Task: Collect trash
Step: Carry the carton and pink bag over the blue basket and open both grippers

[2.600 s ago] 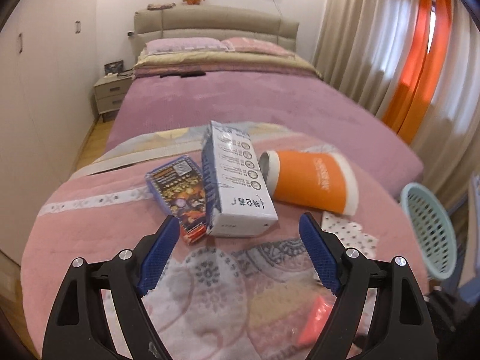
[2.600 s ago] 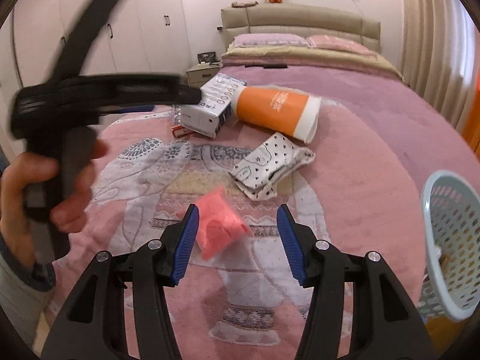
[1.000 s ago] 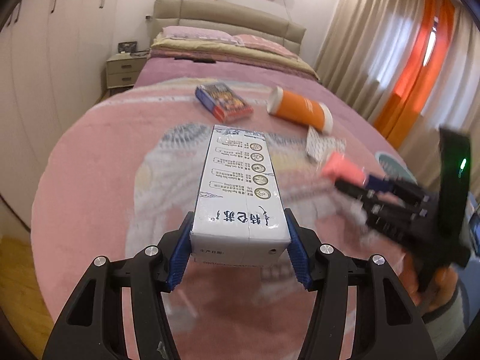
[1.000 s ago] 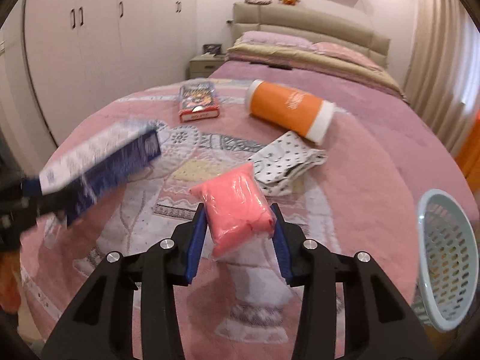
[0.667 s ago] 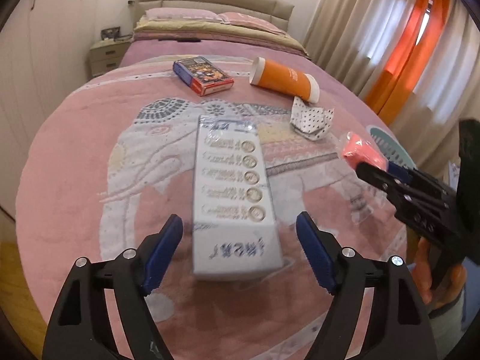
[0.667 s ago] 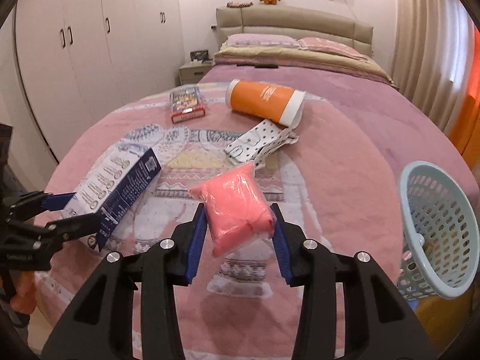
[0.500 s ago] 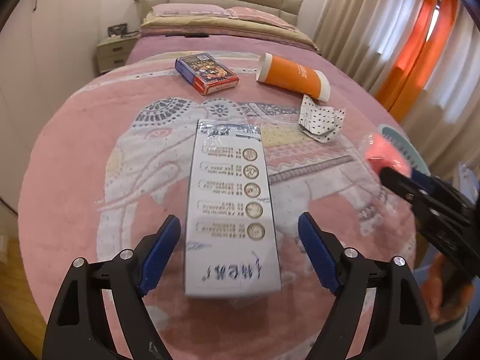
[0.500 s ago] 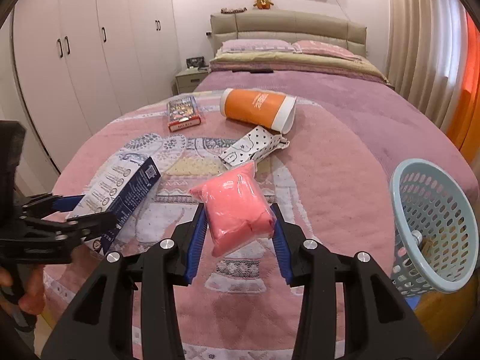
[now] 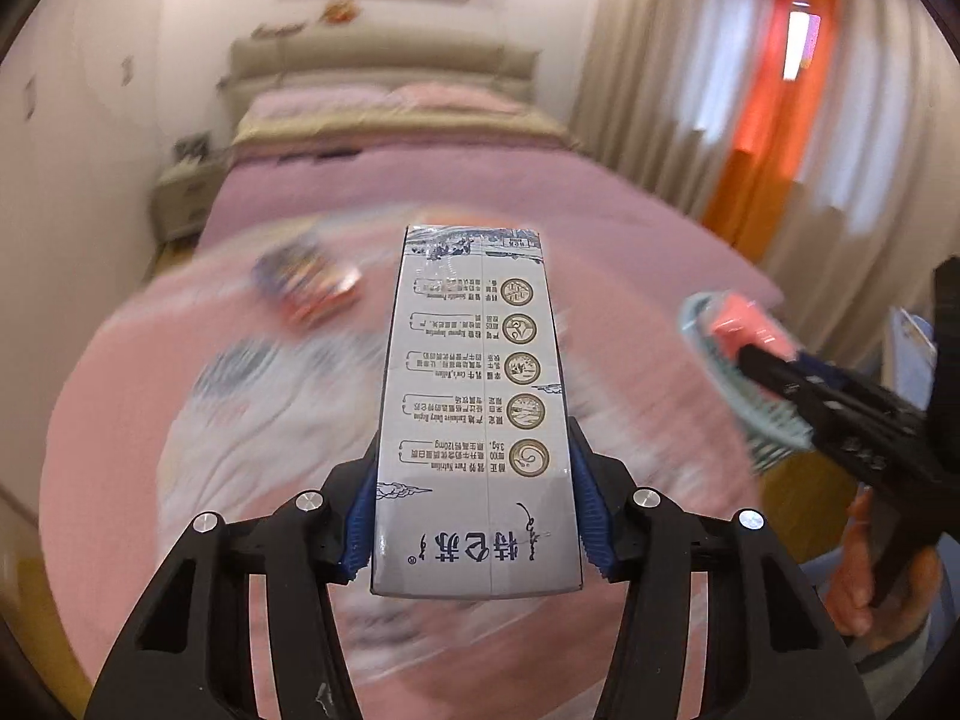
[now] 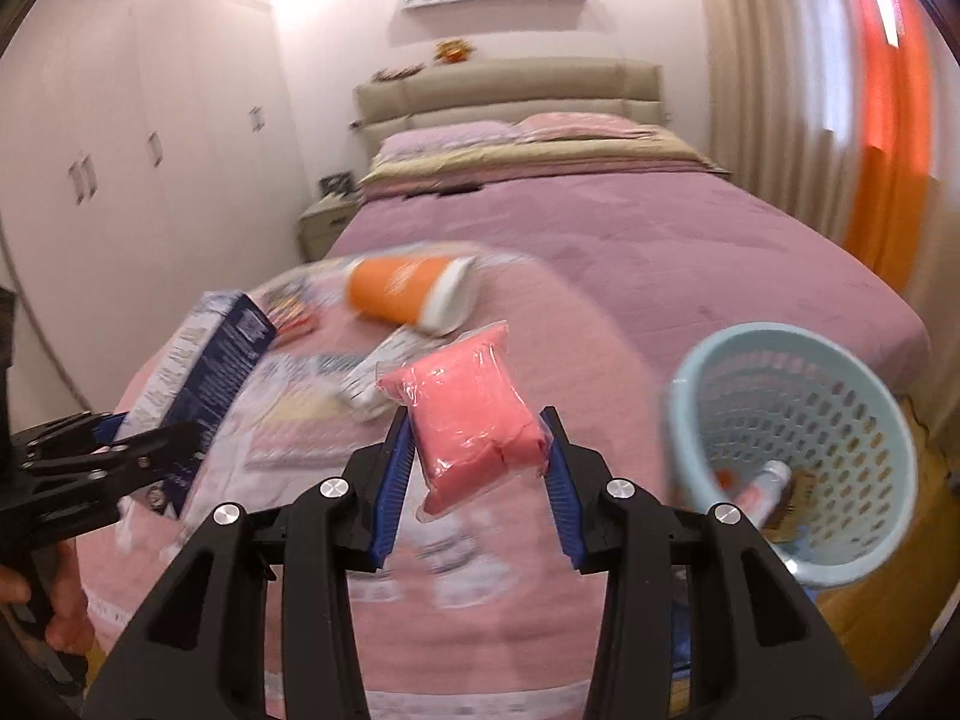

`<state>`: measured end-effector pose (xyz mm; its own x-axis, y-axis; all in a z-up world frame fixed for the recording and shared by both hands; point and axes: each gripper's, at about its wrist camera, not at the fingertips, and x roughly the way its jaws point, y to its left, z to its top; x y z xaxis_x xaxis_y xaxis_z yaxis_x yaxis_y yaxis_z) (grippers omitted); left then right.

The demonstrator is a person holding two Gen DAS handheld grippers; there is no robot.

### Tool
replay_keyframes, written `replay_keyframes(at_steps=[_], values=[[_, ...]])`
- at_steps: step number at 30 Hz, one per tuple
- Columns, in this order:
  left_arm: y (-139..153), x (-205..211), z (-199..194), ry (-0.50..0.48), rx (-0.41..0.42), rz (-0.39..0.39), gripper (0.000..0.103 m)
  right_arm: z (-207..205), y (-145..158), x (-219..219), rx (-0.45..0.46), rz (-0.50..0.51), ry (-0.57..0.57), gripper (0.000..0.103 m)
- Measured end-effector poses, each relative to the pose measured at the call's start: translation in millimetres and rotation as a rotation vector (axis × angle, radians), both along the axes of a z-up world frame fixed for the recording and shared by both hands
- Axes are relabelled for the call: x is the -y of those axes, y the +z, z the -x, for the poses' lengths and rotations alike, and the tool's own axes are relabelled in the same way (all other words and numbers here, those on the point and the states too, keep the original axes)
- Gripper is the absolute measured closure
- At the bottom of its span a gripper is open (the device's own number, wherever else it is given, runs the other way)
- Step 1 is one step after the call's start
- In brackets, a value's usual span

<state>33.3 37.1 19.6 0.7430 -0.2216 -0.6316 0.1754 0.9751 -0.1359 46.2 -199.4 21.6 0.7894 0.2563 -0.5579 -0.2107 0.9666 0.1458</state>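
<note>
A white and blue milk carton (image 9: 474, 360) lies lengthwise between the blue pads of my left gripper (image 9: 474, 480). The jaws are closing and the pads press on its sides; it hangs above the pink bedspread (image 9: 180, 396). My right gripper (image 10: 477, 468) is shut on a pink plastic packet (image 10: 474, 408), just left of the pale blue basket (image 10: 840, 420). In the left wrist view the right gripper (image 9: 774, 366) holds the packet (image 9: 741, 327) in front of the basket (image 9: 771, 435). The right wrist view shows the left gripper (image 10: 150, 429) and carton (image 10: 204, 360) at the left.
An orange cup (image 10: 402, 294), a polka-dot wrapper (image 10: 372, 372) and a blue snack box (image 9: 306, 288) lie on the bedspread. A tube (image 10: 768, 486) and other bits sit in the basket. Curtains hang on the right, wardrobes stand on the left.
The left gripper opened, leaving the carton lying on the bed, then closed on it again and lifted it. The right gripper carried the pink packet right, closer to the basket.
</note>
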Motion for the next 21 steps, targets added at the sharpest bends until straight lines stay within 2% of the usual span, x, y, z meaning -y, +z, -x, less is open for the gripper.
replay_keyframes(at_steps=[4,10,16,21], values=[[24.7,51.4,-18.2,-0.121,0.049,0.003,0.051,-5.1,9.6,44.4,0.01,-0.017,-0.105,0.064],[36.4,120.8,-49.4,-0.241,0.083,0.004,0.051,-17.2,7.6,108.4,-0.014,-0.02,-0.261,0.064],[27.8,178.0,-86.2,-0.306,0.034,0.017,0.051,-33.1,-7.4,158.1,-0.08,-0.051,-0.377,0.064],[8.9,207.2,-110.7,-0.338,-0.048,0.057,0.051,-46.9,-25.7,187.9,-0.143,-0.079,-0.439,0.064]])
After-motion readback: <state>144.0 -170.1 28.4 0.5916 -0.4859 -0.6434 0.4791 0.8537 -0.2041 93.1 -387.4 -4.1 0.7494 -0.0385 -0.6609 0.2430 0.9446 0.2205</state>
